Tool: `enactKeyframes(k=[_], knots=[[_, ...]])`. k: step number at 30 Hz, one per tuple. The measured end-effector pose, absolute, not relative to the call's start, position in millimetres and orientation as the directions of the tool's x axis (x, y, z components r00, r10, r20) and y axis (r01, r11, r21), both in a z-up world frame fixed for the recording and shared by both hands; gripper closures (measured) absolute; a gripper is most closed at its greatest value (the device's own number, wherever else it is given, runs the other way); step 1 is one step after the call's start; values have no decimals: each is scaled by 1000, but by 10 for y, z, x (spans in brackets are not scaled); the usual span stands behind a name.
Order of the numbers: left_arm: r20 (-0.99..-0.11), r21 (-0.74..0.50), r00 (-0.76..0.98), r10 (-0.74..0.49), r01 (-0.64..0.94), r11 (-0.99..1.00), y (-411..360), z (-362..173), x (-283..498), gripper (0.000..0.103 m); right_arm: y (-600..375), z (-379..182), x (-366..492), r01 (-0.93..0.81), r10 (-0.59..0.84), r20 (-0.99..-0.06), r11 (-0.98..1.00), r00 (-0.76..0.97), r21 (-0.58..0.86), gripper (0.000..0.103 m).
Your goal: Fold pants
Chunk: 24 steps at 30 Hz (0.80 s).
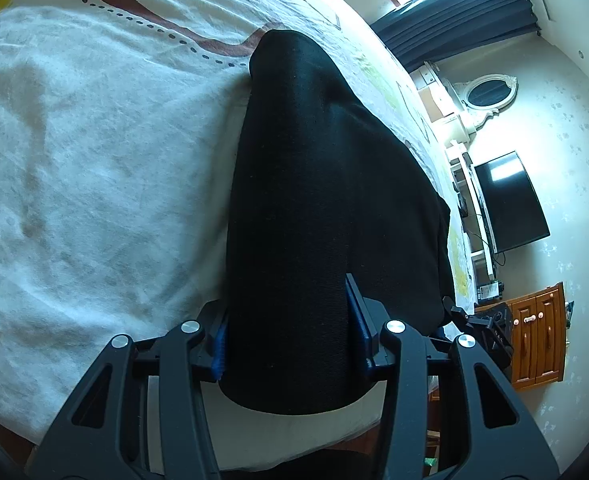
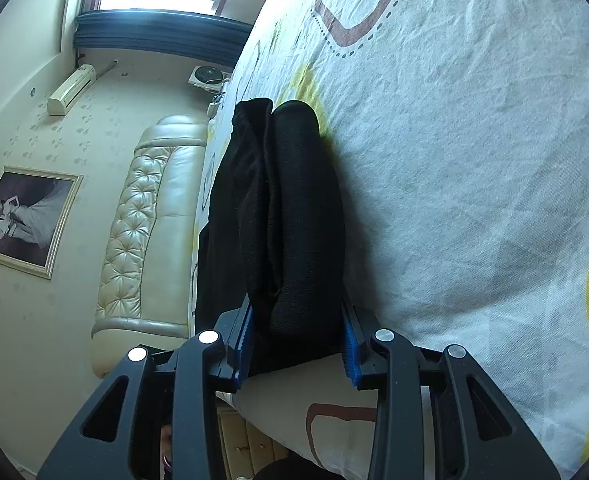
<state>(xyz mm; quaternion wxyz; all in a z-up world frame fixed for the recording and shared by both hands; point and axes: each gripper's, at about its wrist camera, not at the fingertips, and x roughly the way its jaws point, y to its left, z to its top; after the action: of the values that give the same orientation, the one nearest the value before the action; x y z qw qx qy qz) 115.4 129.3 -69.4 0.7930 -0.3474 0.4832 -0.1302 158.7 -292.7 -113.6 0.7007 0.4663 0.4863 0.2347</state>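
The black pants (image 1: 294, 208) lie folded on the white patterned bedsheet (image 1: 94, 160). My left gripper (image 1: 286, 344) is shut on a thick rounded fold of the pants, with the blue pads pressing on both sides. In the right wrist view my right gripper (image 2: 294, 348) is shut on another bunched, layered part of the same pants (image 2: 286, 216), near the bed's edge. The fabric fills the gap between both pairs of jaws and hides the fingertips.
The bedsheet (image 2: 474, 160) spreads wide beside the pants. A TV (image 1: 510, 204), a mirror (image 1: 488, 90) and a wooden cabinet (image 1: 538, 340) stand beyond the bed. A cream tufted headboard (image 2: 146, 240) and a framed picture (image 2: 26, 220) are on the other side.
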Motion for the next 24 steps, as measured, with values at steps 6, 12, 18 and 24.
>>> enactKeyframes(k=[6,12,18,24], knots=[[-676,-676,498,-543,-126,726,1294,-688,1158,57,-2921,-1132,1563,128,782,-463,454,417,882,66],[-674,-677,498,-545,-123,725,1293,-693,1152,57,-2914,-1153,1558,132,782,-462,451,418,883,66],[-671,-683,496,-552,-123,720,1301,-698,1156,57,-2930,-1184,1545,137,785,-456,442,419,886,66],[-654,-705,491,-575,-120,699,1357,-757,1156,46,-2955,-1223,1561,144,798,-439,418,413,897,62]])
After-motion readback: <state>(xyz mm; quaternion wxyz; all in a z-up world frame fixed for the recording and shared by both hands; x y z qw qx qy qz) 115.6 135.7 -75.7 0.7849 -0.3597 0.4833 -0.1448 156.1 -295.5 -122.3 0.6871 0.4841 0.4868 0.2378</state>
